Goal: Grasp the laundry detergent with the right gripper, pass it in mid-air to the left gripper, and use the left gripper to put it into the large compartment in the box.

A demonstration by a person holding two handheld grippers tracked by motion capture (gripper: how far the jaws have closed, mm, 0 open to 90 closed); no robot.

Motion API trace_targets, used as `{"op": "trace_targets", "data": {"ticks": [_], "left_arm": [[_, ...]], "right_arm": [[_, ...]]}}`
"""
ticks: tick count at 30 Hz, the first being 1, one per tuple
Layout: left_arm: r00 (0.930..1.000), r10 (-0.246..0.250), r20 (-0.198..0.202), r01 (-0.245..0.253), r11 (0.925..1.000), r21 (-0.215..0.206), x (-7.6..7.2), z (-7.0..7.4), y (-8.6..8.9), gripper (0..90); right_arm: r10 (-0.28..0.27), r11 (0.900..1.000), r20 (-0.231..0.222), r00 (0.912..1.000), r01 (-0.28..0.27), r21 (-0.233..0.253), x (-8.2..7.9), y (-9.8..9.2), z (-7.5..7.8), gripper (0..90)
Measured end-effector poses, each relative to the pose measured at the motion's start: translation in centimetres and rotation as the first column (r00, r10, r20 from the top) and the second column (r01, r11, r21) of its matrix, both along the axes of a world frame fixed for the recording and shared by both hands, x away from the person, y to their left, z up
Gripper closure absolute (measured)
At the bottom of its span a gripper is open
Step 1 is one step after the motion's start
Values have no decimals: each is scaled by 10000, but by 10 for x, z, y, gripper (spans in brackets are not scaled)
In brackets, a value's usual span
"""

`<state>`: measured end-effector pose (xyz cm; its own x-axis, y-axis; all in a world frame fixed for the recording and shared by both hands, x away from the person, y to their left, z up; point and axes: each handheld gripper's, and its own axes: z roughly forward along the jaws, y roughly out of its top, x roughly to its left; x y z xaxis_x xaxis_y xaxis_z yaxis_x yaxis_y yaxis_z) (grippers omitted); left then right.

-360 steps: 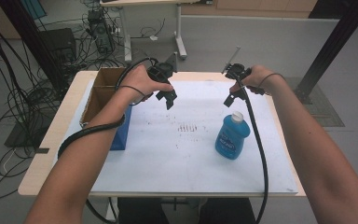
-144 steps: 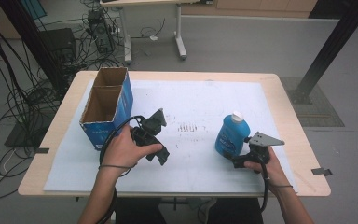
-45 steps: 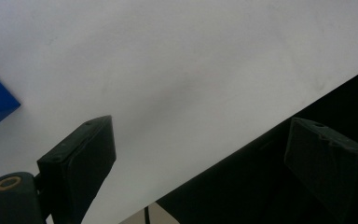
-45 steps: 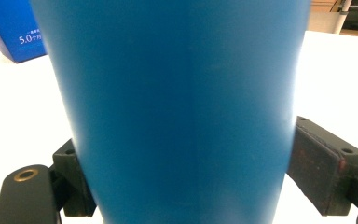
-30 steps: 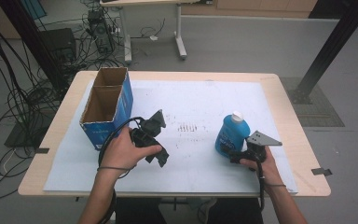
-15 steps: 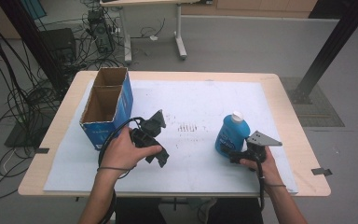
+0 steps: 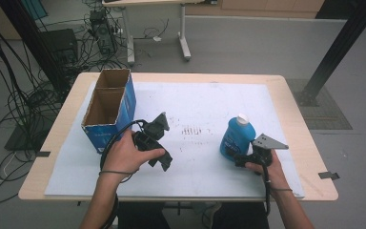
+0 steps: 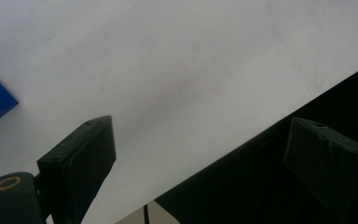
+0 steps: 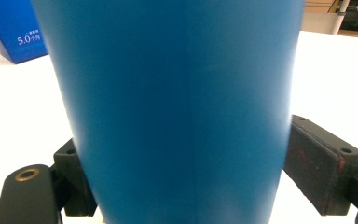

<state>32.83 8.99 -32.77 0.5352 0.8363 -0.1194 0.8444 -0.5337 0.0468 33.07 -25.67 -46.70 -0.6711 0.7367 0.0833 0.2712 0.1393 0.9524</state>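
a: since a second ago almost nothing has moved; the right hand has only edged a touch nearer the bottle.

b: left to right, then. the open blue cardboard box (image 7: pixel 108 110) stands at the white mat's (image 7: pixel 205 102) left edge, and the left gripper (image 8: pixel 200 154) rests beside it, jaws spread and empty.

a: the right gripper (image 9: pixel 186 177) pinches the upright blue plastic bottle with a white cap (image 7: pixel 237 136), right of centre.

b: squeeze low and evenly (the sides look slick), then lift straight up.
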Motion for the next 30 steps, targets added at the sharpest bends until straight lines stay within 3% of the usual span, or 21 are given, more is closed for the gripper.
{"op": "trace_targets", "data": {"ticks": [30], "left_arm": [[10000,-16,9,16,10000,-58,0,1,0,91]], "right_arm": [[0,10000,-13,10000,-1,-13,0,2,-1,172]]}}
